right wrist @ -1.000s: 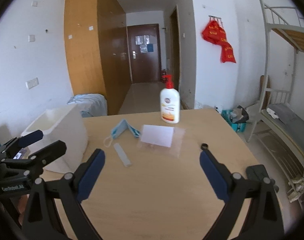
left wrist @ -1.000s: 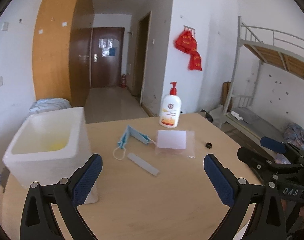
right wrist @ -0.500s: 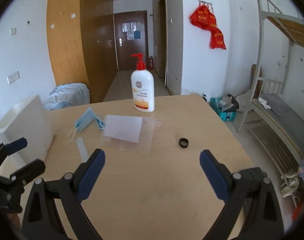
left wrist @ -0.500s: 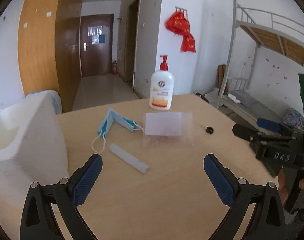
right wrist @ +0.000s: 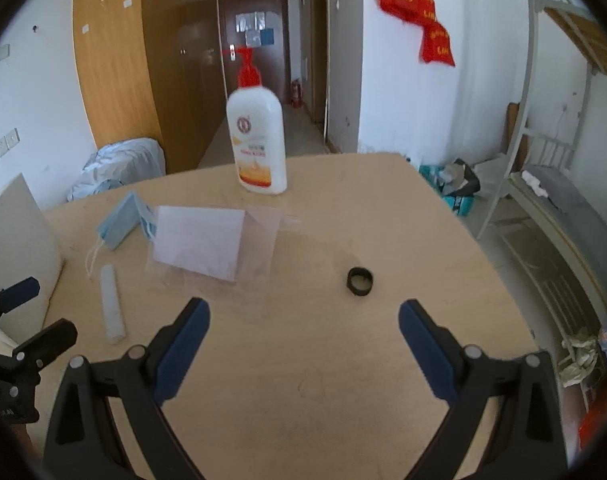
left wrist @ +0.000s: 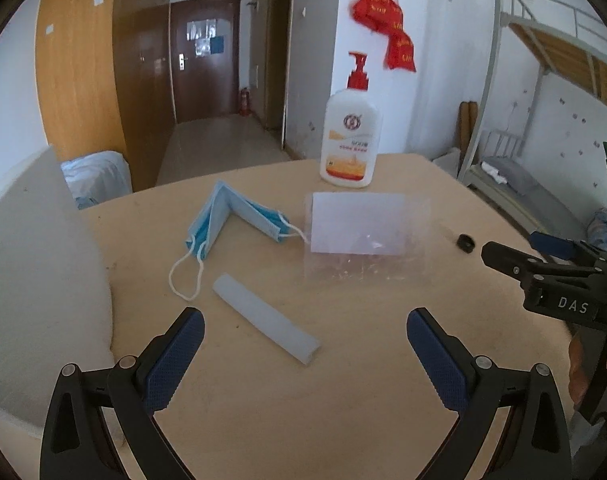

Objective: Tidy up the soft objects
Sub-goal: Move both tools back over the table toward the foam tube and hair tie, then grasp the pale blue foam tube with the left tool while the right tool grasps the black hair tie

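A folded blue face mask (left wrist: 231, 216) lies on the wooden table (left wrist: 303, 400), with a pale grey soft strip (left wrist: 265, 319) in front of it and a clear plastic bag holding white paper (left wrist: 363, 236) to its right. The mask (right wrist: 121, 222), strip (right wrist: 113, 304) and bag (right wrist: 207, 244) also show in the right wrist view. My left gripper (left wrist: 303, 344) is open and empty, just short of the strip. My right gripper (right wrist: 303, 336) is open and empty, near a small black ring (right wrist: 359, 282).
A white foam box (left wrist: 31, 272) stands at the table's left edge. A pump bottle with a red top (left wrist: 351, 136) stands at the far edge. The black ring (left wrist: 465, 243) lies at right. A bunk bed (right wrist: 563, 184) stands beyond the table's right side.
Both grippers have moved forward and lower over the table, so the mask, strip and bag are closer. The foam box has slid toward the left edge of both views. Both stay open.
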`<state>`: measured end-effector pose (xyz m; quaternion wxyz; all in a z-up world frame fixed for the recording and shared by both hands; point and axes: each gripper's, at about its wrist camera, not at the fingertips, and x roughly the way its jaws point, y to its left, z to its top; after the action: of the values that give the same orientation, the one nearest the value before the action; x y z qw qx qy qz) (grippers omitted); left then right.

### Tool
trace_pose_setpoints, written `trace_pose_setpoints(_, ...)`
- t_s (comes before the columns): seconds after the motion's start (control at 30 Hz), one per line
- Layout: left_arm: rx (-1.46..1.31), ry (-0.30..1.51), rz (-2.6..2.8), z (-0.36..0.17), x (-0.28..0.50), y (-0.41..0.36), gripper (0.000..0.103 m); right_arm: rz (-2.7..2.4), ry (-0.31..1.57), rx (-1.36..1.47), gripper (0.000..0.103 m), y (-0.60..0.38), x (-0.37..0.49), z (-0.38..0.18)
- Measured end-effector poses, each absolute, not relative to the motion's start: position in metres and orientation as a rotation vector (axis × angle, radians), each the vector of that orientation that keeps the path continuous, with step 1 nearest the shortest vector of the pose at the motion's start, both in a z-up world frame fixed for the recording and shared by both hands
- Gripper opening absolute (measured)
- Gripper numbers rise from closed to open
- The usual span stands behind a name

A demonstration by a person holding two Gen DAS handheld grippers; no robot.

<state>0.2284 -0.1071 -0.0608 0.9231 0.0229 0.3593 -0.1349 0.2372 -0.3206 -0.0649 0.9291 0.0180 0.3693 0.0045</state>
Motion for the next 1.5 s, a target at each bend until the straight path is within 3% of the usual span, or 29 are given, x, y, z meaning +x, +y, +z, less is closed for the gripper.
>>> trace_pose_setpoints(0.7, 0.038, 0.871, -0.132, -0.107, 0.283, -0.107, 0.101, -0.042, 0.811, 0.03, 0.097, -0.343, 0.274, -0.086)
trace_pose_setpoints(0.9, 0.043, 0.918, -0.106, -0.122, 0.29, -0.109, 0.09, -0.04, 0.809, 0.053, 0.097, -0.348, 0.276, -0.086)
trace_pose_setpoints(1.17, 0.045, 0.927, -0.072, -0.131, 0.296, -0.108, 0.087, -0.032, 0.801, 0.058, 0.097, -0.348, 0.275, -0.085)
trace_pose_setpoints(1.27, 0.022, 0.915, -0.066, -0.13, 0.296, -0.105, 0.069, -0.035, 0.805, 0.058, 0.097, -0.348, 0.277, -0.086)
trace_pose_setpoints(1.33, 0.014, 0.912, -0.065, -0.128, 0.297, -0.103, 0.047, -0.034, 0.805, 0.059, 0.097, -0.348, 0.277, -0.085)
trace_pose_setpoints(1.5, -0.006, 0.9, -0.066, -0.126, 0.296, -0.101, 0.026, -0.032, 0.797, 0.059, 0.097, -0.348, 0.276, -0.083)
